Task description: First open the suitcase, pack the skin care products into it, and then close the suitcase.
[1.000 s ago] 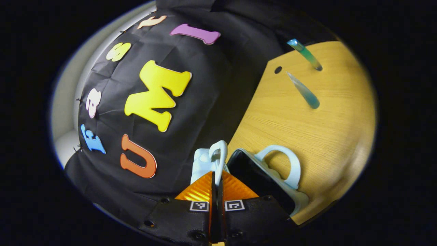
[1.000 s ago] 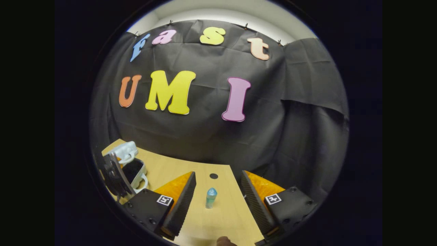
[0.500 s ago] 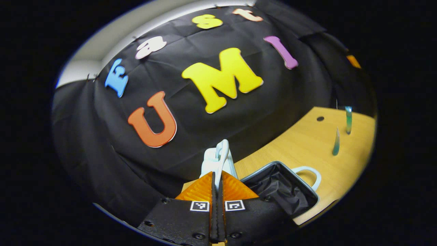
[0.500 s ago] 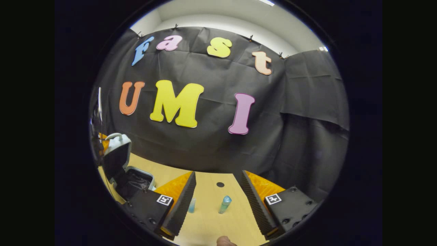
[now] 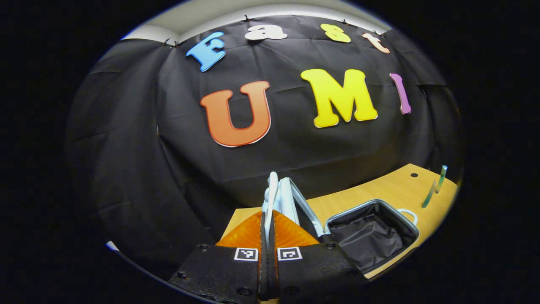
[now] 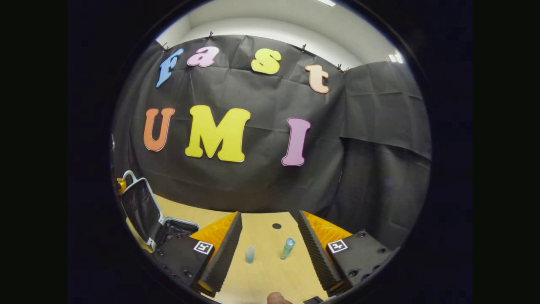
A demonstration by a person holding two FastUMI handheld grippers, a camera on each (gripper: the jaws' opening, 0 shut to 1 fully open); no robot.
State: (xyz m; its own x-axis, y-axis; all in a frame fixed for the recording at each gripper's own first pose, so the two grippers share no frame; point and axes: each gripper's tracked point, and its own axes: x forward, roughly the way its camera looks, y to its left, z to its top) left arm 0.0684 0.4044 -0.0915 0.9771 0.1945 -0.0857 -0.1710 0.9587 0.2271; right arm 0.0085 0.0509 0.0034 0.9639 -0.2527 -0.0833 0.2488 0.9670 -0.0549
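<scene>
Left gripper (image 5: 267,219) sits at the bottom of the left gripper view with its two fingers pressed together on the pale handle (image 5: 272,192) at the top edge of the suitcase lid (image 5: 291,202); no gap visible between the fingers apart from the thin handle loop clamped there. Lid stands raised, roughly upright, seen nearly edge-on. Suitcase (image 5: 371,232) lies open on the wooden table (image 5: 379,190), to the right of the gripper in this view, its black fabric lining exposed; a second pale handle (image 5: 408,213) shows at its far rim. In the right gripper view the same suitcase (image 6: 168,230) appears at far left, lid (image 6: 141,209) up and tilted back, dark inner face toward the camera. Right gripper (image 6: 270,245) is wide open and holds nothing; its fingers frame a bare strip of table (image 6: 265,274). Two skin care items stand on the table between those fingers, well apart from the suitcase: a small pale blue tube (image 6: 250,254) and, just to its right, a teal bottle (image 6: 288,248), slightly tilted. In the left gripper view both show at the far right edge, tube (image 5: 429,194) and bottle (image 5: 441,178), stretched thin by the lens, so their shape there is uncertain. A small dark hole (image 6: 276,226) marks the table behind them.
</scene>
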